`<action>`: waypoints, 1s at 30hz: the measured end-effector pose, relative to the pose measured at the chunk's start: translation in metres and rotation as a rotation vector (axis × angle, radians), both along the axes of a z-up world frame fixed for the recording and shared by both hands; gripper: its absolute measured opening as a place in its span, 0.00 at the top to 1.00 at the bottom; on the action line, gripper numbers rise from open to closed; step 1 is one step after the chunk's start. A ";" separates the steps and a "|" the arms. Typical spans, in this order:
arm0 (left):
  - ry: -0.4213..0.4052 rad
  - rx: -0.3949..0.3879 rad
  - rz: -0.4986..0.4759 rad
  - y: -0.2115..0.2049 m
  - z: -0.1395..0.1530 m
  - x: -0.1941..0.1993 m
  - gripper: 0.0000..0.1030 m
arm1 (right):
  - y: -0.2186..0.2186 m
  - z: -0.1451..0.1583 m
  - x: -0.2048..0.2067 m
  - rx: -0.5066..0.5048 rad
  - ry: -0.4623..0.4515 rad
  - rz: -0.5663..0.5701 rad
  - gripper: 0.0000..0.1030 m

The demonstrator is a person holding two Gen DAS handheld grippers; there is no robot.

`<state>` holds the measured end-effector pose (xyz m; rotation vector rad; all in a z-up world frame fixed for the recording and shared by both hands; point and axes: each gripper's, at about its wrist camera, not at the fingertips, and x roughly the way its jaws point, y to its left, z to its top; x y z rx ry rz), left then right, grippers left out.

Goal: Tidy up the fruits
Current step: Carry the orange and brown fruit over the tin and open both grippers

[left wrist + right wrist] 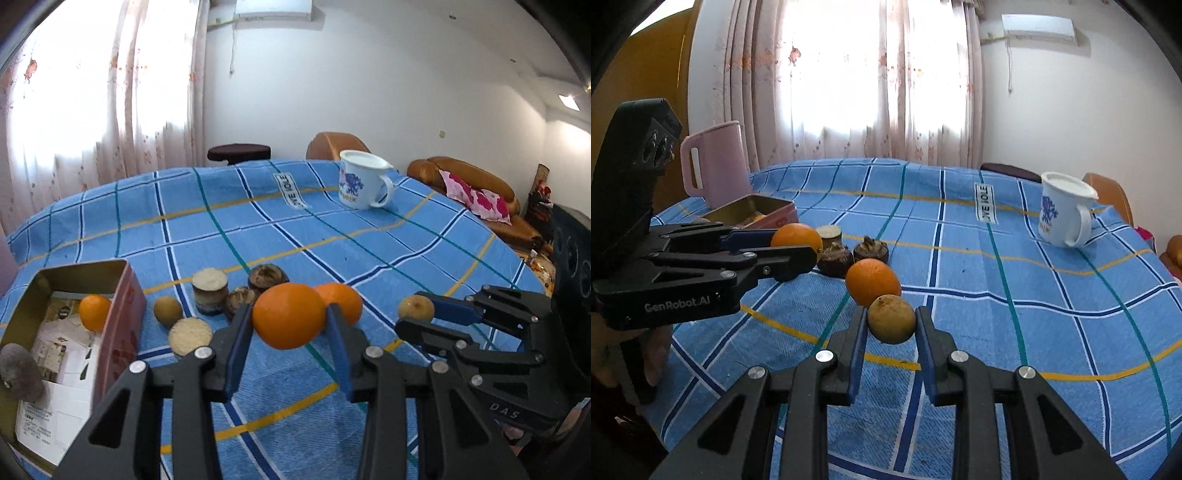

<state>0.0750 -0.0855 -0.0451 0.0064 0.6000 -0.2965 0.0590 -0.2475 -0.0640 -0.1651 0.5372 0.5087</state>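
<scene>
My left gripper (pixel 290 321) is shut on an orange (pixel 289 316) and holds it above the blue checked tablecloth; it also shows in the right wrist view (pixel 783 245) with that orange (pixel 796 237). My right gripper (pixel 891 322) is shut on a yellow-brown round fruit (pixel 892 318), seen from the left wrist view too (pixel 416 307). A second orange (pixel 872 281) lies on the cloth just behind it. An open tin box (pixel 122 295) at the left holds another orange (pixel 94 312). Two dark mangosteens (pixel 849 254) lie mid-table.
A white enamel mug (pixel 364 180) stands at the far side. A pink jug (pixel 714 164) stands behind the tin. Cut sugarcane pieces (pixel 209 290) and a small green-brown fruit (pixel 168 311) lie beside the tin. A brown sofa (pixel 476 192) is beyond the table.
</scene>
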 end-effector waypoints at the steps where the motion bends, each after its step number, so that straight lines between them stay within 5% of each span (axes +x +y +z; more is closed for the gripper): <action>1: -0.007 0.003 0.003 0.000 0.001 -0.001 0.59 | 0.000 0.001 -0.001 0.001 -0.009 0.000 0.73; 30: -0.120 0.005 0.042 0.003 0.009 -0.025 0.59 | -0.003 0.008 -0.026 0.031 -0.173 0.000 0.73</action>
